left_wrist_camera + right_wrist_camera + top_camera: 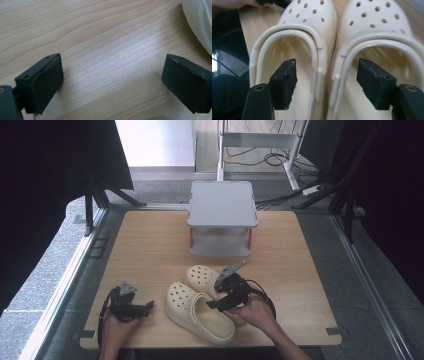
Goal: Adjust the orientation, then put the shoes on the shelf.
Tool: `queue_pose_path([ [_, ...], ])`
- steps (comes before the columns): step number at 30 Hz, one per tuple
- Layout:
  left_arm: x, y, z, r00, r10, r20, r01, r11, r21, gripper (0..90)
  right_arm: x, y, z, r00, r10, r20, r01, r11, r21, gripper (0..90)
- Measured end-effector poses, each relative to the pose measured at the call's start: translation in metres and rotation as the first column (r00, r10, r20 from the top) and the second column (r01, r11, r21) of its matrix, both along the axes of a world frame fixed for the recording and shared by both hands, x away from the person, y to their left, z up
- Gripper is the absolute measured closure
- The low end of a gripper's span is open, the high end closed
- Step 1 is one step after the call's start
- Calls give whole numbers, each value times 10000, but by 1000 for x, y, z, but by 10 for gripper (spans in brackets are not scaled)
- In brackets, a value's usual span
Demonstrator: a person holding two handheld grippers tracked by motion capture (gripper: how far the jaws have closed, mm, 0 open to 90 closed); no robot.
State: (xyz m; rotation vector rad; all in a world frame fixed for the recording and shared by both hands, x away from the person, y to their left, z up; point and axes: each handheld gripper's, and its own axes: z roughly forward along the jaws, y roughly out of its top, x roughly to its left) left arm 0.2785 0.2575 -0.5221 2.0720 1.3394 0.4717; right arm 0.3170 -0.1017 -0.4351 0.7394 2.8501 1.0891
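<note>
Wooden table [150, 250] has a grey two-tier stand [222, 217] at the back. Both cream clogs [200, 312] lie side by side near the front. Right gripper [325, 82] straddles their touching inner walls, jaws apart, not pinching. Left gripper [131, 306] rests wide open beside them, holding nothing.

A light wood-grain surface [150, 245] carries the things. Two cream perforated clogs [200, 312] lie side by side, touching, near its front edge. A grey two-tier stand [222, 205] sits at the back.
</note>
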Motion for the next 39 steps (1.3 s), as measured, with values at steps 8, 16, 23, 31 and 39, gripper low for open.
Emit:
queue_pose_path([
  [8, 0, 0, 0, 10000, -1, 1, 1, 10000, 1, 37, 2, 20, -14, 10000, 90, 41, -88, 9987, -508, 338],
  [16, 0, 0, 0, 10000, 0, 6, 0, 10000, 9, 37, 6, 33, -26, 9992, -56, 395, 90, 9961, -874, 462],
  [23, 0, 0, 0, 10000, -1, 6, 1, 10000, 8, 37, 5, 34, -28, 9978, -458, 473, 502, 9941, -963, 630],
  [31, 0, 0, 0, 10000, 1, 8, -1, 10000, 5, 37, 6, 36, -25, 9974, -675, 260, 703, 9897, -1244, 653],
  [39, 0, 0, 0, 10000, -8, 0, 8, 10000, 13, 37, 6, 33, -17, 9977, -670, -21, 663, 9905, -1206, 654],
])
